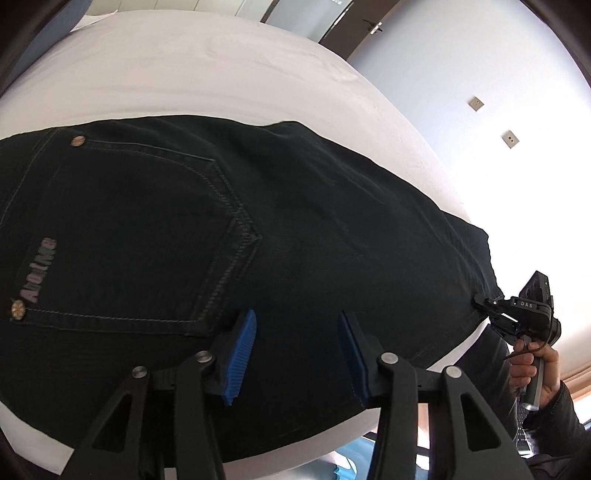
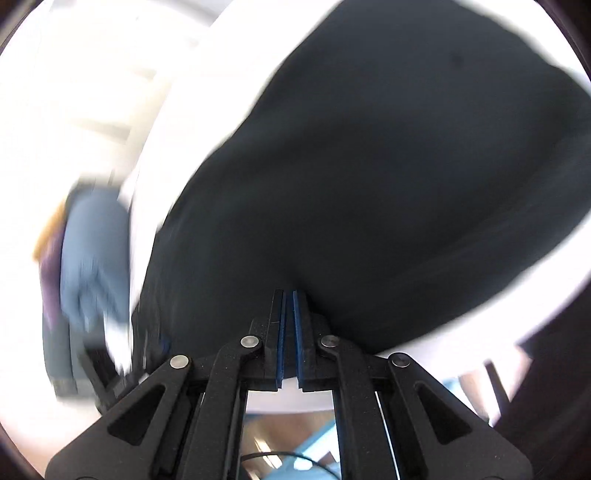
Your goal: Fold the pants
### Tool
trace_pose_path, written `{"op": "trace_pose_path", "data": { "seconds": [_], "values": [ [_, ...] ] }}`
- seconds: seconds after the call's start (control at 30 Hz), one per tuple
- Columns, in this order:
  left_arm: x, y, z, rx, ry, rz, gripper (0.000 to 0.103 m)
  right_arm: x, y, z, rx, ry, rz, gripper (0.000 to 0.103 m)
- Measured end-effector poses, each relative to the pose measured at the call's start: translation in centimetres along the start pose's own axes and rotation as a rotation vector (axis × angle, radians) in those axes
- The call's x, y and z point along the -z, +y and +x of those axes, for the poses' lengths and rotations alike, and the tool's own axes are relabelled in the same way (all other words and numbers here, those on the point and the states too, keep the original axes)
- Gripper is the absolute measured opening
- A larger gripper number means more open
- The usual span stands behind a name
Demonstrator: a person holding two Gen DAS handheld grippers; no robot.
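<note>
Black jeans (image 1: 295, 229) lie flat on a white bed (image 1: 184, 74), back pocket up, with rivets and a pink logo at the left. My left gripper (image 1: 297, 325) is open, its blue pads (image 1: 243, 350) just above the jeans' near edge. My right gripper (image 1: 484, 301) shows in the left wrist view at the jeans' far right end. In the blurred right wrist view the right gripper (image 2: 289, 295) is shut on the edge of the jeans (image 2: 369, 166).
The bed's near edge (image 1: 314, 454) runs under my left gripper. A pale wall with two sockets (image 1: 509, 138) and a door (image 1: 325, 18) lie beyond the bed. A blurred grey-blue object (image 2: 92, 258) stands left of the bed.
</note>
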State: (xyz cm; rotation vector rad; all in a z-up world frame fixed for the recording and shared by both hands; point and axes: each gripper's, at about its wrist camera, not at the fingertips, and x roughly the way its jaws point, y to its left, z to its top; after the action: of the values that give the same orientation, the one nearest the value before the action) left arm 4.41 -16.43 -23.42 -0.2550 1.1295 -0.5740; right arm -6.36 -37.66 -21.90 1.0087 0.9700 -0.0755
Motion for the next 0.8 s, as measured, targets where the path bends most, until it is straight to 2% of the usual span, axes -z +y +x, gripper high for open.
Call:
{"op": "trace_pose_path", "data": {
  "seconds": [0.07, 0.13, 0.17, 0.2, 0.27, 0.3, 0.4, 0.5, 0.57, 0.63, 0.67, 0.77, 0.8],
  "values": [
    [-0.2, 2.7, -1.8, 0.016, -0.017, -0.046, 0.048, -1.7, -3.3, -4.0, 0.046, -0.100, 0.059, 0.001],
    [-0.4, 4.4, -3.0, 0.048, -0.019, -0.086, 0.042, -3.2, -5.5, -7.4, 0.134, -0.194, 0.087, 0.002],
    [-0.8, 4.0, -2.8, 0.043, -0.019, -0.088, 0.041, -3.8, -6.4, -9.1, 0.173, -0.240, 0.102, 0.002],
    [-0.8, 4.1, -3.2, 0.031, -0.022, -0.085, 0.041, -4.2, -7.1, -10.5, 0.166, -0.273, 0.124, 0.005],
    [-1.2, 4.1, -4.5, -0.075, -0.041, -0.062, 0.058, -4.4, -7.8, -12.9, 0.215, -0.329, 0.152, 0.006],
    [-1.4, 3.8, -4.9, -0.102, -0.061, -0.057, 0.060, -4.3, -7.8, -13.7, 0.218, -0.343, 0.150, 0.006],
    [-2.9, 3.5, -6.8, -0.087, -0.114, -0.058, 0.067, -3.7, -9.1, -16.0, 0.138, -0.327, 0.163, 0.006],
    [-4.5, 0.6, -5.9, -0.050, -0.130, -0.007, 0.073, -3.0, -7.6, -14.2, 0.083, -0.256, 0.179, 0.006],
    [-5.4, -1.5, -4.4, -0.033, -0.114, 0.038, 0.073, -4.1, -5.0, -13.6, 0.067, -0.225, 0.220, 0.006],
    [-6.0, -3.1, -2.4, -0.037, -0.095, 0.077, 0.073, -3.8, -5.1, -12.7, 0.066, -0.219, 0.248, 0.006],
    [-6.0, -2.5, -3.0, -0.042, -0.084, 0.085, 0.073, -3.8, -5.1, -12.1, 0.076, -0.218, 0.260, 0.006],
    [-6.2, -1.8, -1.0, -0.064, -0.033, 0.062, 0.073, -3.2, -6.2, -11.6, 0.094, -0.216, 0.315, 0.007],
    [-6.1, -1.0, -0.6, -0.082, -0.010, 0.042, 0.073, -3.0, -6.6, -11.7, 0.094, -0.216, 0.333, 0.010]
  ]
}}
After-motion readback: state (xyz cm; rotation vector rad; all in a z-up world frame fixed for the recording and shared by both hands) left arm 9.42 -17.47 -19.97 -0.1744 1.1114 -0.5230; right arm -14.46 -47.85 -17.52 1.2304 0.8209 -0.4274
